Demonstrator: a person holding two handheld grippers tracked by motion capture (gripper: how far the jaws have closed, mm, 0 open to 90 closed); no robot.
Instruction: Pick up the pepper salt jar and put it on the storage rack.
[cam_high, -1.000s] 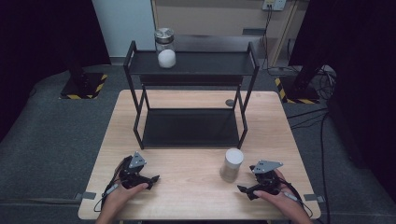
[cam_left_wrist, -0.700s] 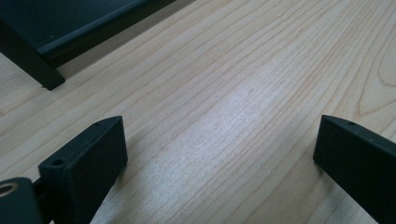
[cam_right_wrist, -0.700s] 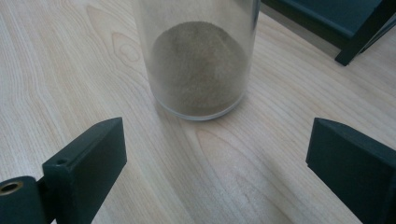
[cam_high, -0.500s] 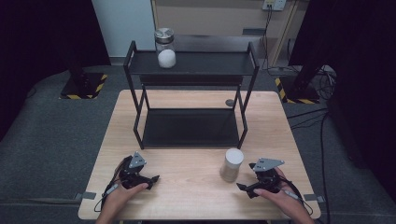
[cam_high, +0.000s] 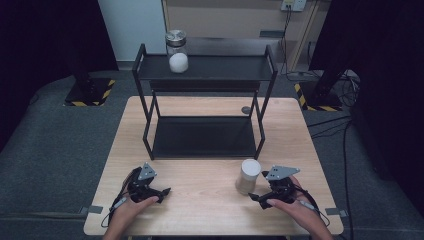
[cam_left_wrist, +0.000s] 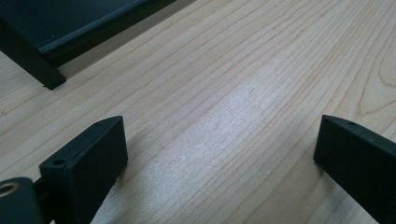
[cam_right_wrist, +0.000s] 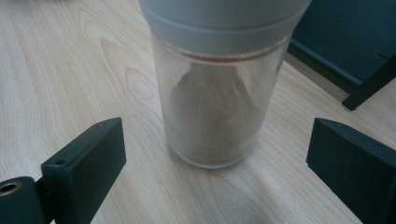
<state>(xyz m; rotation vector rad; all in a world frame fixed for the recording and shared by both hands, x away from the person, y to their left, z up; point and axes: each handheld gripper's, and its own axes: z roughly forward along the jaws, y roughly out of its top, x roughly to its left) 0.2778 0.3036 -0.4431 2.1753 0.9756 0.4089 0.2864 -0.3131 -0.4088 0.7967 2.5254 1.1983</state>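
- High view: My right gripper (cam_high: 256, 197) rests on the near right of the counter (cam_high: 200, 210), its tips pointing left toward the frosted jar (cam_high: 247, 176), which stands upright just beside and slightly beyond them. My left gripper (cam_high: 161, 192) lies at the near left, well apart from the jar. A second jar (cam_high: 177, 51) stands on the top tier of the black rack (cam_high: 205, 137) at the far side. I judge the step in hand to be the approach for a grasp.
- Left gripper view: The jaws stand wide apart over bare wood with nothing between them; a rack foot (cam_left_wrist: 44, 77) shows at far left. I would leave this hand parked.
- Right gripper view: The jaws are spread wide, holding nothing; the jar (cam_right_wrist: 217, 93), grey-lidded and filled with brownish powder, stands ahead, centred between them, untouched. To grip well, I would advance level until the pads flank the glass below the lid, then close squarely, avoiding a push that could tip it.
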